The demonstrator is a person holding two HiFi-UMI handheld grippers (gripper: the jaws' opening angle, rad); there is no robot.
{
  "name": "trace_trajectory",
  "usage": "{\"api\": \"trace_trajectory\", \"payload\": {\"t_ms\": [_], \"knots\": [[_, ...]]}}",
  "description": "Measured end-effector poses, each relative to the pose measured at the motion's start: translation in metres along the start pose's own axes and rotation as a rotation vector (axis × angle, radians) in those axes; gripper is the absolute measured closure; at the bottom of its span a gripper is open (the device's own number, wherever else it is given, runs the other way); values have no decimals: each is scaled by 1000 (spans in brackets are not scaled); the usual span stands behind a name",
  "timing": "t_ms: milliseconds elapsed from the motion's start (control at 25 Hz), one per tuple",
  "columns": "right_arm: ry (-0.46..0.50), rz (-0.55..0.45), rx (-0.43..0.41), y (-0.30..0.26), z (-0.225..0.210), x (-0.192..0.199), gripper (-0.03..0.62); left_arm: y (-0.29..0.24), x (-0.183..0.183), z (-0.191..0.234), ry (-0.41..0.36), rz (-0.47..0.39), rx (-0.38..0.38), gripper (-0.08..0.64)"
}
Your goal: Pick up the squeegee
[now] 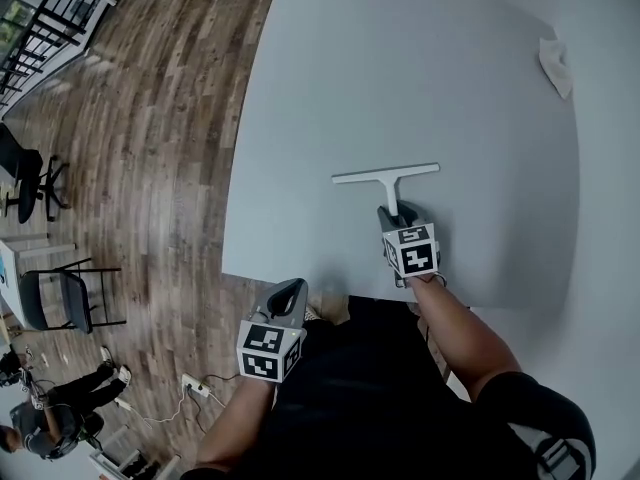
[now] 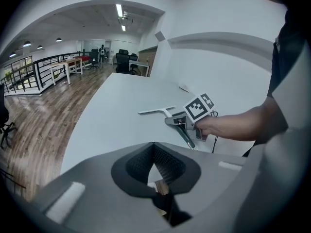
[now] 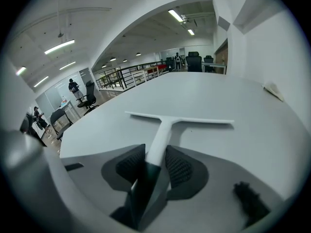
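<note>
A white squeegee [image 1: 385, 175] lies flat on the grey table [image 1: 400, 68], blade across and handle pointing toward me. My right gripper [image 1: 395, 213] is lowered over the handle's near end. In the right gripper view the handle [image 3: 163, 140] runs between the two black pads [image 3: 131, 166], and the right gripper [image 3: 155, 164] stands open around it with the squeegee still resting on the table. My left gripper [image 1: 290, 290] hangs off the table's near edge, over the floor, its tips together and nothing held. The left gripper view shows the squeegee [image 2: 158, 111] and the right gripper [image 2: 170, 120] ahead.
A crumpled white cloth [image 1: 555, 63] lies at the table's far right. Wooden floor lies to the left, with a chair [image 1: 65, 298], a power strip [image 1: 195, 386] and people [image 1: 40, 418] beyond. The table's near edge runs just behind my right gripper.
</note>
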State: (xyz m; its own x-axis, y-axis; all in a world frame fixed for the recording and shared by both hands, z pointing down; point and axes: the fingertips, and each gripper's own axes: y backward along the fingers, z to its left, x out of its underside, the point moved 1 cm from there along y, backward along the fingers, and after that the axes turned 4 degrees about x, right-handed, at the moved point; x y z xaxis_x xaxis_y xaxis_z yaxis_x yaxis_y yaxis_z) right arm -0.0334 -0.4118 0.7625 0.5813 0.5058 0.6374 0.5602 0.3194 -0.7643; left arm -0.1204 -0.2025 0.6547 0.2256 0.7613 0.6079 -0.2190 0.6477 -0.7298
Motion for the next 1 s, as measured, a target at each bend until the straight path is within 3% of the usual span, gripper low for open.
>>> {"api": "trace_trajectory", "payload": {"t_ms": [200,560,1000], "knots": [[-13,2,-9,-1,0,-1,456,2,-1,-3,10,-3,3,552],[-111,-18,-57,4,-7,-5,496,11,0,-11,-51,-4,23,552],[-68,-113,-48,67,23,-18,497,44,18,-21,-100,-61,66,552]]}}
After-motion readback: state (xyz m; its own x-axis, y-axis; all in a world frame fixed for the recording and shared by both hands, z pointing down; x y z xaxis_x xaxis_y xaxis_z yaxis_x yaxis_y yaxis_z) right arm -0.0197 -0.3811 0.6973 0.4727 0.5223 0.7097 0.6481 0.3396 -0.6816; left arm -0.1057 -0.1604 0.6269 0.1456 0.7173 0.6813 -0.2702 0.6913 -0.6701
